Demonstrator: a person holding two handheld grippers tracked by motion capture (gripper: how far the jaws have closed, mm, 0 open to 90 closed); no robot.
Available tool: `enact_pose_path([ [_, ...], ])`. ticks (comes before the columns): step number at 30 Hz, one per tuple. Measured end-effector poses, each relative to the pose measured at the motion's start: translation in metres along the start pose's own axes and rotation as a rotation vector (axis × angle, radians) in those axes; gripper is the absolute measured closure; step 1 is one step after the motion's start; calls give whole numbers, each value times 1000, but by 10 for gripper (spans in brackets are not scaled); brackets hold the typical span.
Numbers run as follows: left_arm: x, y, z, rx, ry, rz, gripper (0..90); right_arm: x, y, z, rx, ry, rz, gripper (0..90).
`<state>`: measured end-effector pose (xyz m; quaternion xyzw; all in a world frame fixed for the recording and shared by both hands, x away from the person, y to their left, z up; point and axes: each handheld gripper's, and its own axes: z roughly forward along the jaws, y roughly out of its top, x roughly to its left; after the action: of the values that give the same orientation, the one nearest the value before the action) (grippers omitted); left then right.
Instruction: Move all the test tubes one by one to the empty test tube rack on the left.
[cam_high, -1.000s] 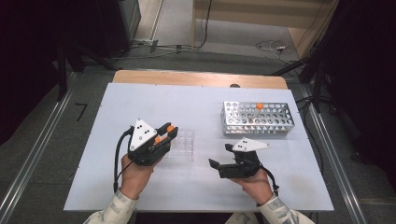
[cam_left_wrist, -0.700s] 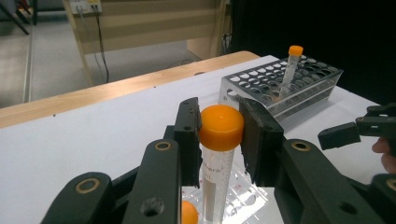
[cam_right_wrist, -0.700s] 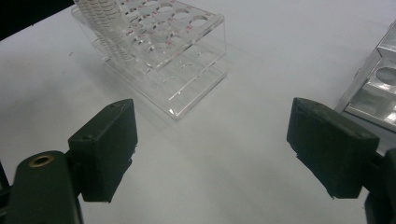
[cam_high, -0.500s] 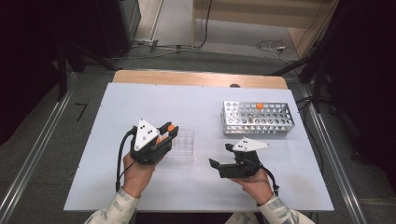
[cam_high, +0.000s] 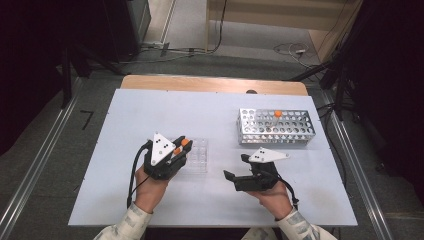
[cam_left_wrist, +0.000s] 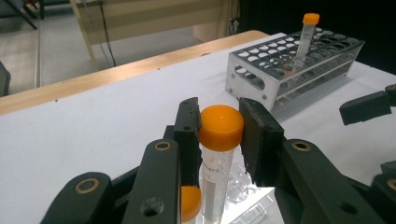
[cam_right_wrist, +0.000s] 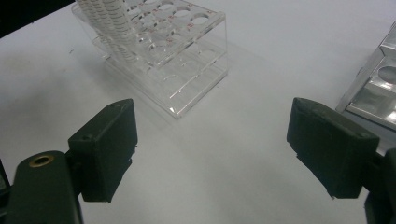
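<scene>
My left gripper (cam_high: 182, 146) is shut on the orange cap of a clear tube (cam_left_wrist: 220, 127), held upright over the clear plastic rack (cam_high: 199, 159). Whether the tube's foot sits in a hole is hidden by the jaws. A second orange cap (cam_left_wrist: 189, 203) shows just below the left jaw. My right gripper (cam_high: 236, 166) rests low over the table right of the clear rack, open, with nothing between its jaws (cam_right_wrist: 210, 154). The clear rack (cam_right_wrist: 164, 52) lies ahead of it, with graduated tubes (cam_right_wrist: 110, 18) standing at its far end.
A metal tube rack (cam_high: 276, 128) stands at the back right with one orange-capped tube (cam_high: 277, 114) upright in it; the same rack (cam_left_wrist: 285, 70) is seen beyond the left jaws. The white tabletop (cam_high: 210, 115) ends at a wooden strip (cam_high: 210, 84) at the far edge.
The left gripper has shifted slightly with the tube still in its jaws. The right gripper has kept still.
</scene>
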<state>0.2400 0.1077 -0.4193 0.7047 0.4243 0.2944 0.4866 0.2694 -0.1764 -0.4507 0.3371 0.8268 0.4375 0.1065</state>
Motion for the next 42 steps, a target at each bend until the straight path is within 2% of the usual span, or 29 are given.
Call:
enact_pose_path([
  [11, 0, -8, 2, 27, -2, 1, 681, 0, 0, 0, 3, 0, 0, 152],
  [19, -1, -7, 1, 20, -17, -10, 653, 0, 0, 1, 4, -1, -1, 152],
  [22, -1, -5, -1, 11, -20, -15, 612, 0, 0, 0, 2, -4, 6, 152],
  [27, -3, -4, -4, -12, -16, -31, 450, -2, 0, -1, -1, -9, 3, 154],
  [30, -5, -2, -4, -6, -9, -37, 350, -4, 1, -3, -9, -20, 7, 154],
  [34, -5, -2, -5, -9, -1, -58, 262, -11, 2, -6, -21, -49, 18, 154],
  [38, -5, -2, -4, -11, 1, -61, 257, -26, 4, -12, -49, -106, 49, 171],
  [42, -6, -1, -4, -17, 0, -61, 258, -42, 6, -17, -60, -183, 71, 178],
])
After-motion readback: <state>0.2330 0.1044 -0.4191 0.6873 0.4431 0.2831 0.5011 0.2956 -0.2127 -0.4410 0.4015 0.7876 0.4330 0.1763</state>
